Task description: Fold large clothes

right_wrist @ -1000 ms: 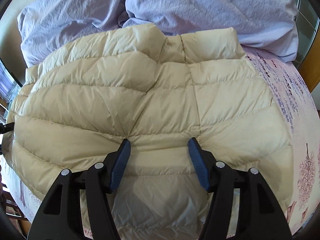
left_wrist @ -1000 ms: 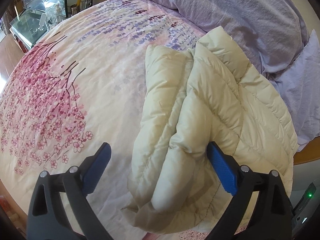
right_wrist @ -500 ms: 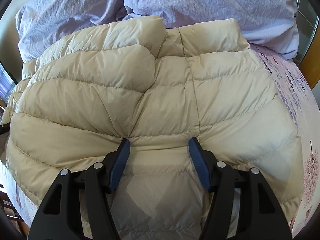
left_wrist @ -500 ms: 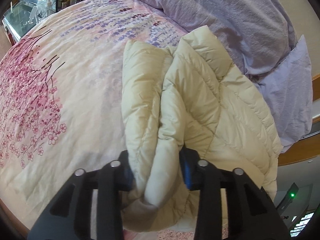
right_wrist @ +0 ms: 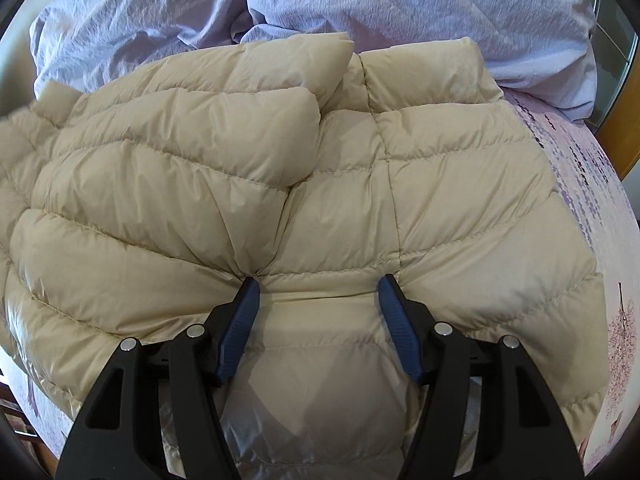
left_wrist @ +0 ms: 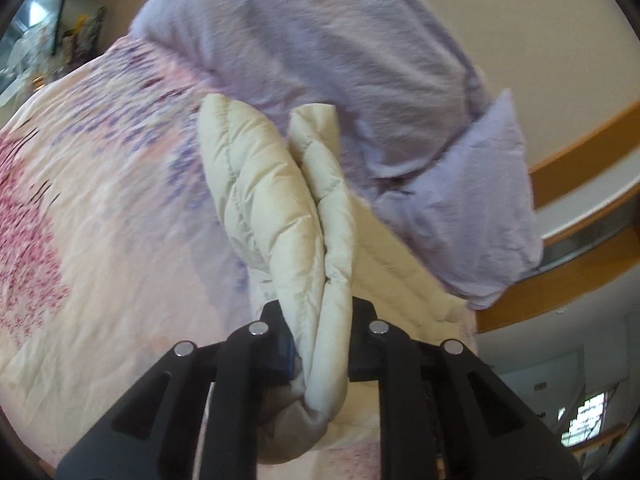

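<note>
- Cream quilted down jacket (right_wrist: 320, 184): lies spread on the bed, its far edge against the lilac crumpled duvet (right_wrist: 400, 4). In the left wrist view one folded, padded part of the jacket (left_wrist: 280, 216) is raised off the bed and runs forward from the jaws towards the duvet.
- Left gripper (left_wrist: 320, 356): jaws clamped on the doubled fold of the jacket, the fabric squeezed between the two black fingers and bulging out below them. The gripper points forward along the lifted fold, angled up enough that the beige wall and a wooden rail show at the right.
- Right gripper (right_wrist: 318, 320): jaws apart, blue-padded fingertips (right_wrist: 244, 304) pressed down onto the jacket surface at a stitched seam, a band of quilting lying between them. The gripper points across the jacket towards the duvet.
- Floral bedspread, cream with pink blossom and purple print (left_wrist: 100, 200): lies under the jacket and shows at both sides.
- Lilac pillow (left_wrist: 472, 208): lies beside the duvet at the bed's edge.
- No legible label or writing.
</note>
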Demonstrator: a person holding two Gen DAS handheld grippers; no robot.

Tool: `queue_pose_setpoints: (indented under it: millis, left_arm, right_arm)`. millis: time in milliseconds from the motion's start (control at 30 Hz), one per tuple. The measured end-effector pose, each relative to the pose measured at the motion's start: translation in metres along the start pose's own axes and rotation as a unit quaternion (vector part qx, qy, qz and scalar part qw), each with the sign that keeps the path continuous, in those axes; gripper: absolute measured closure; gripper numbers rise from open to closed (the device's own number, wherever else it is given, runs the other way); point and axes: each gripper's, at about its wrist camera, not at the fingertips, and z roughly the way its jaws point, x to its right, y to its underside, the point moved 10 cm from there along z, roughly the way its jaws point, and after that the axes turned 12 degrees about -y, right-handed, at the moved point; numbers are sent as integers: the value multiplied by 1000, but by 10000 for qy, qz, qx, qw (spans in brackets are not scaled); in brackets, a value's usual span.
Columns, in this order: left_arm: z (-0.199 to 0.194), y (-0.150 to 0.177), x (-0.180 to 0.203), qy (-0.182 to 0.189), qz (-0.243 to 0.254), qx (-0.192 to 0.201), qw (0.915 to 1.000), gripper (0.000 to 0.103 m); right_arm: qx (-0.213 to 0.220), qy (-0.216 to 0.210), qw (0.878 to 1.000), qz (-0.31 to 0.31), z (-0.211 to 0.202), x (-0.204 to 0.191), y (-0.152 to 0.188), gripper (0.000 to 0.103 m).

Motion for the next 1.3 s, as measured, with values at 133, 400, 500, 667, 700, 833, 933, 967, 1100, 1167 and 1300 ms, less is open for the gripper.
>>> queue_pose_setpoints:
  millis: [133, 400, 500, 667, 700, 833, 933, 967, 1100, 1167, 1300]
  left_arm:
    - [-12, 2, 58, 493, 374, 11, 9981, 87]
    - [-18, 28, 159, 1375, 946, -266, 9856, 87]
    - [-10, 44, 193, 1606, 1141, -457, 9793, 87]
    - [13, 76, 237, 1716, 1490, -818, 9704, 87]
    - [18, 82, 243, 1694, 1562, -871, 9692, 87]
    - [46, 107, 264, 1537, 1806, -1139, 9648, 87]
    - [62, 119, 277, 1462, 1904, -1276, 9623, 87]
    - [66, 122, 281, 1437, 1932, -1303, 9618, 87]
    - [84, 132, 297, 1322, 2046, -1404, 9596, 87]
    - [91, 133, 301, 1282, 2060, -1450, 9592, 87]
    - [105, 136, 308, 1243, 2076, -1530, 9581, 87]
  right_arm:
    - [-17, -2, 10000, -14, 0, 1, 0, 39]
    - [-14, -5, 10000, -11, 0, 1, -1, 39]
    - [-11, -10, 10000, -8, 0, 0, -1, 39]
    - [-50, -140, 9999, -56, -2, 3, -1, 39]
    - [-86, -201, 9997, -92, -4, 4, -1, 39]
    - [-175, -456, 9985, -230, -19, 10, -1, 39]
    - [-107, -544, 9980, -297, -39, 20, 1, 39]
    - [-83, -535, 9981, -310, -46, 24, 2, 39]
    - [20, -490, 9982, -347, -79, 47, 11, 39]
    - [46, -467, 9984, -327, -88, 56, 16, 39]
    - [-72, -437, 9988, -215, -89, 76, 31, 39]
